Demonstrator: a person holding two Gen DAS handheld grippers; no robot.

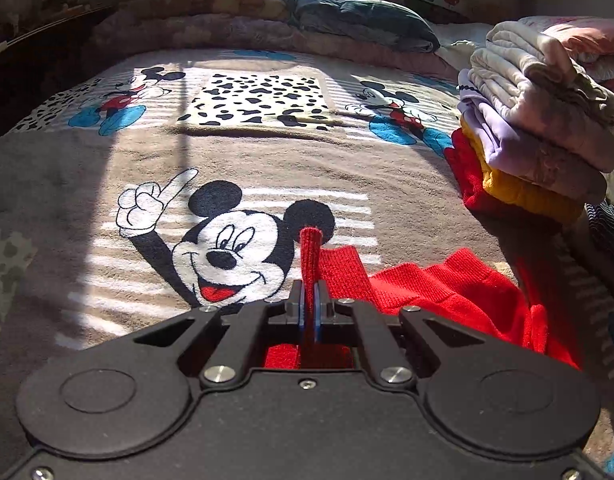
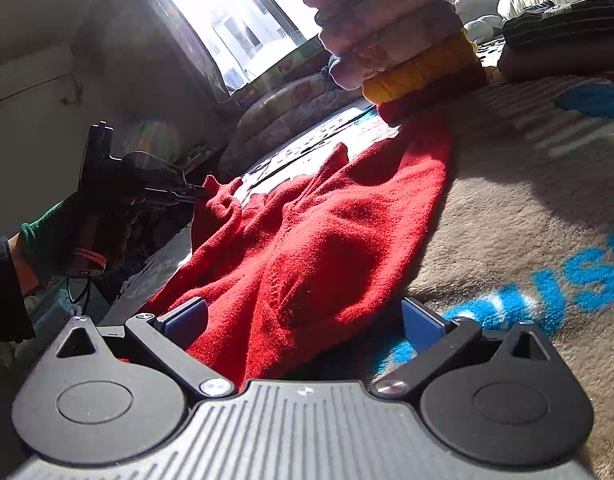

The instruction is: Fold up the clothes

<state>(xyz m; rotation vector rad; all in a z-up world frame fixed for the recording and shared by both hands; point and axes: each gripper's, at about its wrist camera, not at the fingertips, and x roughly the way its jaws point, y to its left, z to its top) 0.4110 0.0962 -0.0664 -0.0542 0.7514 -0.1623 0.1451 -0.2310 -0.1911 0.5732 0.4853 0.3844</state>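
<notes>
On the blanket [image 1: 267, 152] — pinched red sweater [image 2: 315, 240]

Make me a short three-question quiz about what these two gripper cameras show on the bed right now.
1. True or false: the left gripper is shut on the red knit garment.
2. Is the right gripper A) open with the garment between its fingers, or B) shut on a pillow?
3. Which colour lies directly above the dark red bottom layer of the folded stack?

Key: 1 true; 2 A; 3 mustard yellow.
</notes>
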